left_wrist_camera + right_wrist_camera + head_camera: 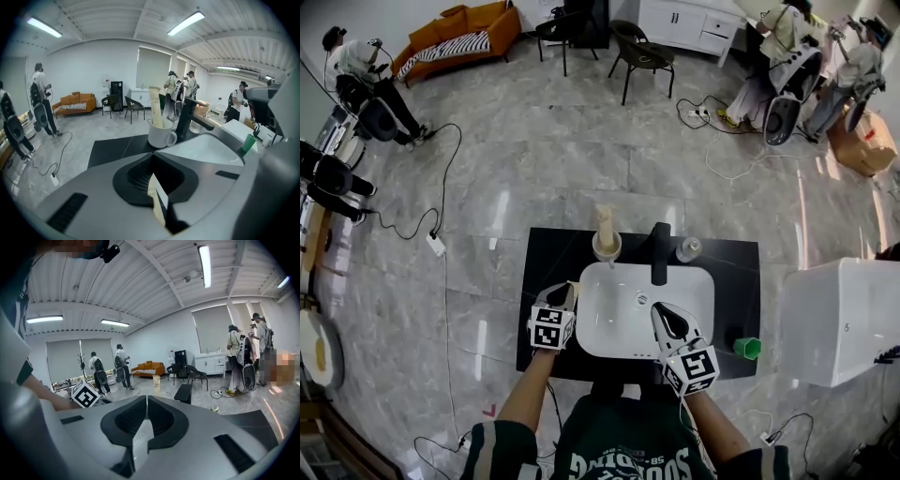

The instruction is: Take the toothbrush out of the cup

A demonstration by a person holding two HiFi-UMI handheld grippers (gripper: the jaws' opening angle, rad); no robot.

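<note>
The left tongs [567, 291] are clamping shut on a thin cream strip [157, 201] and hovering at the left rim of the white basin [623, 330]. The right tongs [662, 315] are sitting with both jaws together and nothing between them, over the basin's right side. The toothbrush [605, 223], a cream stick, is standing upright in the white cup [607, 248] on the black surface [549, 255], behind the basin and left of the black faucet [660, 255].
</note>
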